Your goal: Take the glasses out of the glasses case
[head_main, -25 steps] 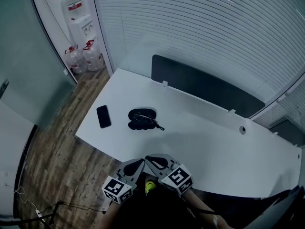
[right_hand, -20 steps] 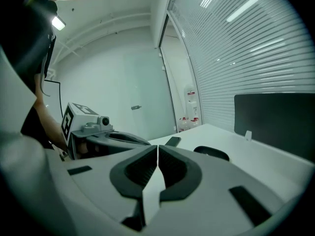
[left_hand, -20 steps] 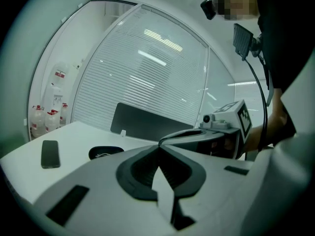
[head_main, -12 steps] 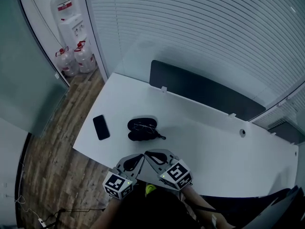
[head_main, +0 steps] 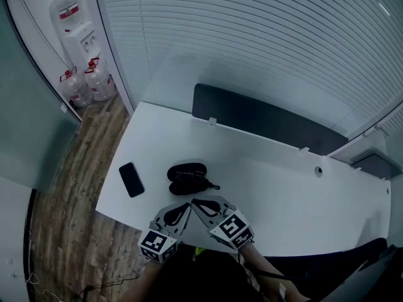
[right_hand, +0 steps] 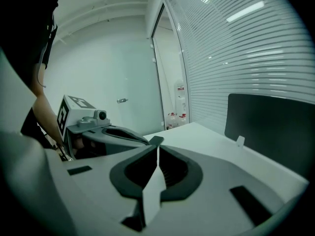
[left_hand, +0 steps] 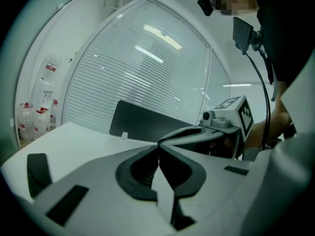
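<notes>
Left tongs point(head_main: 183, 207): in my left hand, over the near edge of the worktop point(head_main: 283, 206). The jaws are pressed together with nothing between them, as their own view shows.
Right tongs point(head_main: 197, 202): just beside the left pair, tips almost meeting. The jaws are likewise closed flat on each other and empty.
Heading: both pairs point across the worktop toward the case, tipped slightly downward.
Glasses case point(head_main: 187, 177): black, lying open on the worktop just past the two tips. Neither pair touches it. Its two halves lie side by side, one near and one far.
Glasses point(head_main: 186, 168): thin frame lines seem to show in the far half of the case, but they are too small to be sure.
Cord point(head_main: 211, 185): short dark strap trailing from the case's right end onto the worktop.
Phone point(head_main: 131, 179): black, flat, screen dark. It lies left of the case, near it but apart.
Cable hole point(head_main: 318, 171): small round opening, well off to the right.
Divider panel point(head_main: 264, 119): dark, upright along the far edge of the worktop.
Blinds point(head_main: 264, 36): white slats behind the panel.
Water dispenser point(head_main: 77, 33): far left corner, with spare bottles point(head_main: 85, 83) on the wooden floor point(head_main: 63, 187) at its foot.
</notes>
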Motion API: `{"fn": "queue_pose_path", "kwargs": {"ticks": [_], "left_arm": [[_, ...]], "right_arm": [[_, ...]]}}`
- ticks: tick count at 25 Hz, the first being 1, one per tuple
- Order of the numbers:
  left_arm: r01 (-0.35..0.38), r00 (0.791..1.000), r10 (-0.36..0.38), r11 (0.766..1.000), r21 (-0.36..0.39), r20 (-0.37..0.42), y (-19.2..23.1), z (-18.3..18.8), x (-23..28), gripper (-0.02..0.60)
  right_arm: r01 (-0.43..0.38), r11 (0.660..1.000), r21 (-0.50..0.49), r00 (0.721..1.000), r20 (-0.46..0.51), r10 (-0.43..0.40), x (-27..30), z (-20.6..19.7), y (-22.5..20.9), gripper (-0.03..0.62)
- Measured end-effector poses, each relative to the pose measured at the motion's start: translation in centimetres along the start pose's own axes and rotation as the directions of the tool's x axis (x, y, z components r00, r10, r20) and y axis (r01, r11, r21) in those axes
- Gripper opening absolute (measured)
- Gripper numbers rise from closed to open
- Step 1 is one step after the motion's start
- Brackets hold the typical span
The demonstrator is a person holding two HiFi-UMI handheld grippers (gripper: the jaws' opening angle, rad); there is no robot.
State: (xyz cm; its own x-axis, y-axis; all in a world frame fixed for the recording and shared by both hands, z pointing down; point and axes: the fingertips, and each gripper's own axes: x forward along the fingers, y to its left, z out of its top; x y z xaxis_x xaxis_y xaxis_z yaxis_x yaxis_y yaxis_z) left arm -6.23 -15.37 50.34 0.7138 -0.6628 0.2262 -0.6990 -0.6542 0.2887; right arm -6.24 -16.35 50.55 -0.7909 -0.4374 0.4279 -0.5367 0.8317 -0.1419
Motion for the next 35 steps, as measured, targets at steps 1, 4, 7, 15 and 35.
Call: {"fn": "queue_pose_path", "kwargs": {"ticks": [1, 4, 7, 15, 35], "left_arm": [[0.009, 1.000, -0.009, 1.000, 0.003, -0.003, 0.2, 0.0, 0.0, 0.011], [0.028, 0.999, -0.028, 1.000, 0.008, -0.016, 0.9, -0.1, 0.1, 0.011], [0.038, 0.999, -0.038, 0.999, 0.004, -0.021, 1.7, -0.2, 0.2, 0.011], [0.056, 0.997, -0.057, 0.998, -0.015, -0.046, 3.6, -1.0, 1.3, 0.011], [-0.030, 0.990, 0.026, 0.999, -0.025, -0.136, 7.1, -3.9, 5.0, 0.011]], "right_arm": [[0.006, 1.000, -0.008, 1.000, -0.009, -0.006, 0.3, 0.0, -0.1, 0.018], [0.023, 0.999, -0.034, 0.999, -0.037, -0.024, 1.1, 0.0, -0.4, 0.019], [0.035, 0.999, -0.036, 0.998, -0.056, -0.037, 1.8, -0.1, -0.8, 0.020], [0.082, 0.994, -0.070, 0.988, -0.122, -0.090, 3.6, -0.8, -2.2, 0.024], [0.055, 0.986, -0.156, 0.965, -0.244, -0.093, 7.3, -3.9, -7.3, 0.129]]}}
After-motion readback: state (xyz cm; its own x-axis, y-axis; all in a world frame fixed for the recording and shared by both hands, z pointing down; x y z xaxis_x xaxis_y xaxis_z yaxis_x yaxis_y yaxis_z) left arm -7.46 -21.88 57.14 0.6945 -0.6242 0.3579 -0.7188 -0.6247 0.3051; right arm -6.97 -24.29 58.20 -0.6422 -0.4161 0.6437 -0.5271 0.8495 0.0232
